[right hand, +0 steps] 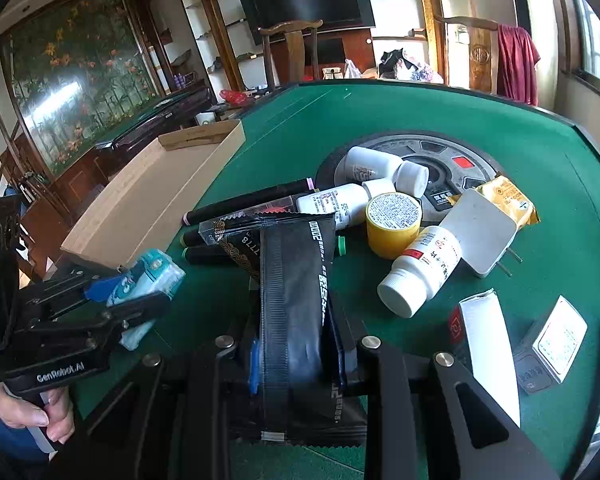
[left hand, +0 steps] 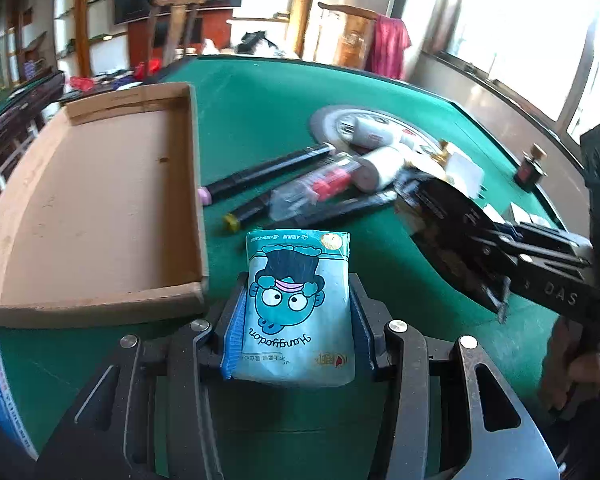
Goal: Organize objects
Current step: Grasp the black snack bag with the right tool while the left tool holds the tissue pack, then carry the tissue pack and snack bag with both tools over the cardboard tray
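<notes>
- Table [left hand: 260, 92]: green felt, with a round hub [right hand: 440, 160] set at its centre.
- Box [left hand: 100, 200]: shallow open cardboard, lying on the felt at the left, nothing visible inside it.
- Pile on and beside the hub: three white bottles, one [right hand: 420, 270] on its side nearest the camera; a yellow tub [right hand: 394, 224]; a yellow packet [right hand: 508, 200]; a white plug [right hand: 482, 236] with prongs showing.
- Two black markers [left hand: 268, 170] lie side by side between box and pile.
- Small boxes [right hand: 556, 344] lie flat at the right edge of the felt.
- Black pouch [right hand: 296, 320]: clamped between the right gripper [right hand: 296, 354] fingers, its far end reaching the edge of the pile.
- Tissue pack [left hand: 298, 304]: teal, cartoon face, upside down to the left camera; pinched at both sides by the left gripper [left hand: 296, 320], just beside the box's near corner. Whether it touches the felt cannot be told.
- Both grippers closed on their loads, well apart from each other.
</notes>
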A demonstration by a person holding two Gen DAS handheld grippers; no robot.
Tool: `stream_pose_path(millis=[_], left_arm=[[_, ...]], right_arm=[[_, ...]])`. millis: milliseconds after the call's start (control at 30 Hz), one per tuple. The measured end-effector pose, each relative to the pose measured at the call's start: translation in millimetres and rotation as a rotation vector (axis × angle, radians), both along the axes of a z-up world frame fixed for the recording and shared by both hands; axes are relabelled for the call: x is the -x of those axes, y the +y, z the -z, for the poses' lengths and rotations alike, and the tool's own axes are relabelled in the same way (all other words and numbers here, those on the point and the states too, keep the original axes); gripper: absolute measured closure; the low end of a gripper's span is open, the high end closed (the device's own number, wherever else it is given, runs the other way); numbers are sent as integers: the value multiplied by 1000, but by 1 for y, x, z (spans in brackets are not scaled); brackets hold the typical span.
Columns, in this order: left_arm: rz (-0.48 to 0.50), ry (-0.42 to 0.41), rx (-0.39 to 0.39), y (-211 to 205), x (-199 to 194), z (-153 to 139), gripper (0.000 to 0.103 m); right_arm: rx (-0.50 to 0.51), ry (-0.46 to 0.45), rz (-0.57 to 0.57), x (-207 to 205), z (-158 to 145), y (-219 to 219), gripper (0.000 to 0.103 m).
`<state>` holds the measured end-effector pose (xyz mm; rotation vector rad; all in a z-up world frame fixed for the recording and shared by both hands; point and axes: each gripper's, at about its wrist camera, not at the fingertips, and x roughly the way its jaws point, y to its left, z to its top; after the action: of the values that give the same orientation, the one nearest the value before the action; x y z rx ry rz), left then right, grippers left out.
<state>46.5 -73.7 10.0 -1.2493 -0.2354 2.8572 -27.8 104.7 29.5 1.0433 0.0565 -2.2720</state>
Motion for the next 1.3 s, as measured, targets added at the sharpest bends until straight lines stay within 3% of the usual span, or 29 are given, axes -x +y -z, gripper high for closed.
stream_pose_path(millis=[433, 767, 1033, 1300], left_arm=[[-49, 34, 19, -6, -7, -4, 58], [-71, 76, 8, -12, -16, -9, 58], [-58, 118, -5, -17, -27, -17, 57], [-108, 177, -86, -63, -37, -47, 57]], right_arm=[[1, 10, 55, -2, 0, 8, 77], [135, -38, 144, -14, -6, 23, 77], [127, -48, 103, -23, -10, -7, 77], [92, -33, 35, -24, -27, -50, 77]])
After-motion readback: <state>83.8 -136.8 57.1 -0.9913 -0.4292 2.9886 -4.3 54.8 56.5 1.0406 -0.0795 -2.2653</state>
